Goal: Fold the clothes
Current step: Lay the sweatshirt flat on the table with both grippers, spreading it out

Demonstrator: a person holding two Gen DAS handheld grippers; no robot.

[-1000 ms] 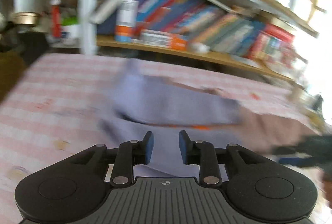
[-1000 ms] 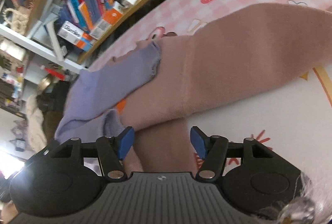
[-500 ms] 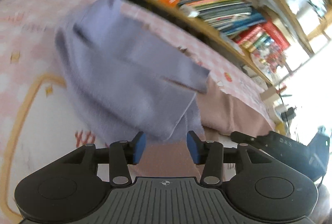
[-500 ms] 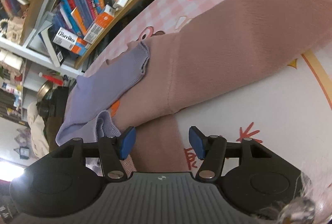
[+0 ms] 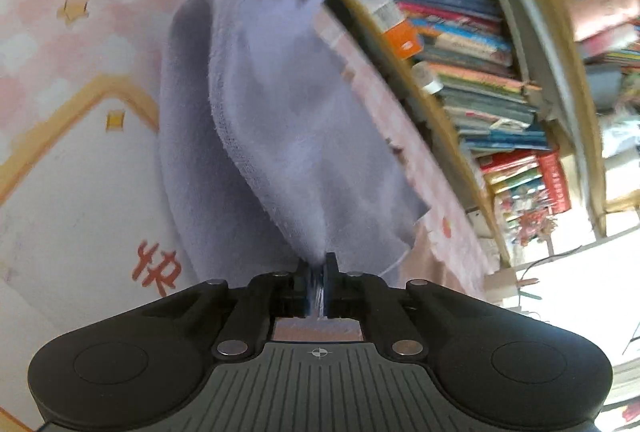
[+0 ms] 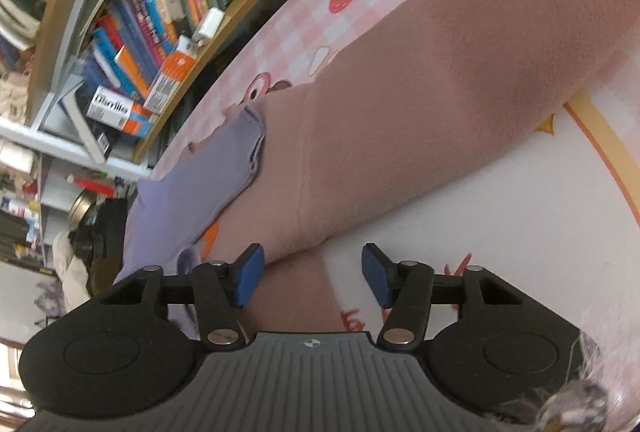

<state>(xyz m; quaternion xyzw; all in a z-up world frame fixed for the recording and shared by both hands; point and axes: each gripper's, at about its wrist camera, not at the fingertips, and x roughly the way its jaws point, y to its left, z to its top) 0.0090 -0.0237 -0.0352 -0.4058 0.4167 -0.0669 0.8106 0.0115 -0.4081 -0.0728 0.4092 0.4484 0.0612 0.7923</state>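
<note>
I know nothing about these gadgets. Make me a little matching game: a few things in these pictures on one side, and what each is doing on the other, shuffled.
Things:
1. left tool
2. right tool
3. purple garment
4. brown garment

States:
a. lies spread on the patterned cloth
b. open, holding nothing
c. pulled up by one edge
d. shut on fabric

Pairs: 1-d, 2-b, 3-c, 4-a

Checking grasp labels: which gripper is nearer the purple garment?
Left. The left gripper is shut on the purple garment; the right gripper hangs open over the pink garment.
</note>
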